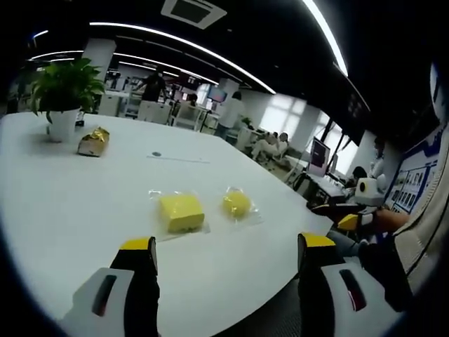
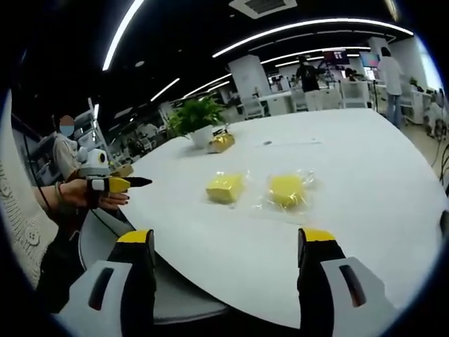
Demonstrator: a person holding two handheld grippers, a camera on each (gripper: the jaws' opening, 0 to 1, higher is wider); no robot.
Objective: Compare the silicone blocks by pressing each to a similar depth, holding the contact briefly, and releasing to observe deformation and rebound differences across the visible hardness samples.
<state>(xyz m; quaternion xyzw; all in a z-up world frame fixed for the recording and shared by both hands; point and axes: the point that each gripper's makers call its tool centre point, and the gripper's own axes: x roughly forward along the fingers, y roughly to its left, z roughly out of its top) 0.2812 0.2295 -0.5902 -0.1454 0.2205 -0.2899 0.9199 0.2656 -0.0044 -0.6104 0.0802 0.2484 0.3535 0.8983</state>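
Two yellow silicone samples lie side by side on the white table (image 1: 84,210), each in its own clear wrapper and a little apart from the other. In the left gripper view the squarer block (image 1: 181,212) sits at centre frame and the rounder block (image 1: 237,203) just right of it. In the right gripper view the order reverses: the squarer block (image 2: 224,187) lies left of centre and the rounder block (image 2: 286,190) right of centre.

Neither sample is touched. Both lie ahead of the fingers, up-frame from the tips, with bare table between. In the left gripper view the left gripper (image 1: 224,247) has its fingers spread wide and holding nothing; the squarer block lies up-frame inside the gap, nearer the left finger. In the right gripper view the right gripper (image 2: 226,240) is likewise spread and empty, and the rounder block lies up-frame near its right finger.

Judging by this, each gripper can reach a sample by going forward and down; neither is clearly nearer.

Further out on the table stand a potted plant (image 1: 64,95) and a gold-wrapped packet (image 1: 93,141), in the upper left of the left gripper view.
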